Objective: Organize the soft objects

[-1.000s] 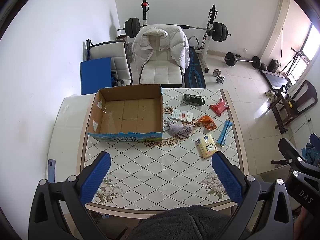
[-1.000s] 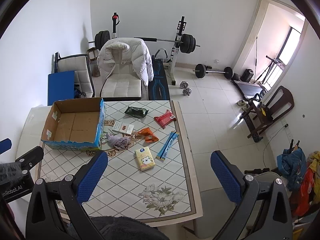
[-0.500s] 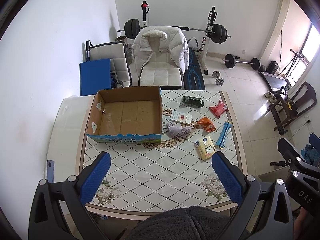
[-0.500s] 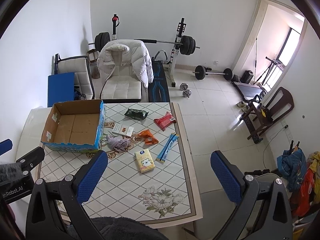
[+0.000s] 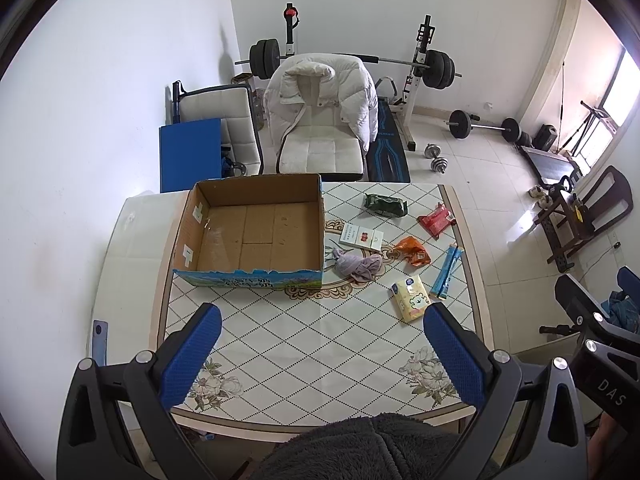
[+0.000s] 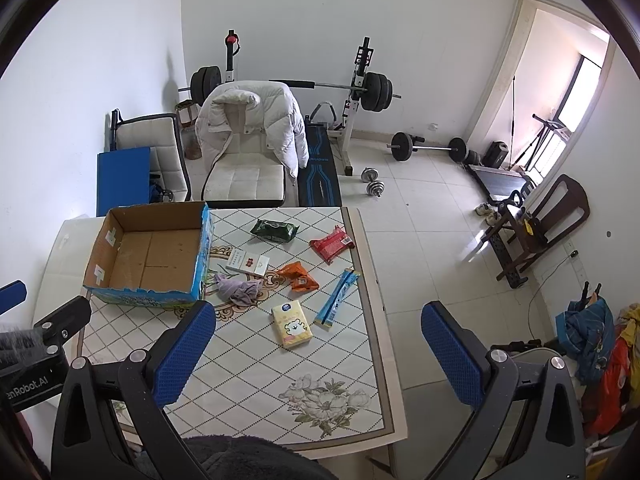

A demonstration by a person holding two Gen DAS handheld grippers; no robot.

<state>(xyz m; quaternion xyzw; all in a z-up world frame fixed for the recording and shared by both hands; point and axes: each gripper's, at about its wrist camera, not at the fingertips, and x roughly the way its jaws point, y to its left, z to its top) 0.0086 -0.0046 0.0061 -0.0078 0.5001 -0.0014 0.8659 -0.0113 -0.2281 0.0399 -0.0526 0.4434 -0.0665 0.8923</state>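
- Left wrist view: the left gripper [image 5: 322,354] hangs above the near edge of the worktop [image 5: 320,344], fingers [image 5: 192,354] spread wide, holding nothing.
- Right wrist view: the right gripper [image 6: 318,352] is also wide open and empty, over the worktop's right side.
- The cardboard box [image 5: 252,232] sits at the far left, open-topped.
- A grey cloth [image 5: 358,266] lies crumpled just right of the box.
- Near it lie a tissue pack [image 5: 411,298], orange packet [image 5: 412,250], blue stick [image 5: 447,272], red packet [image 5: 437,220], green pack [image 5: 385,205] and white carton [image 5: 361,237].
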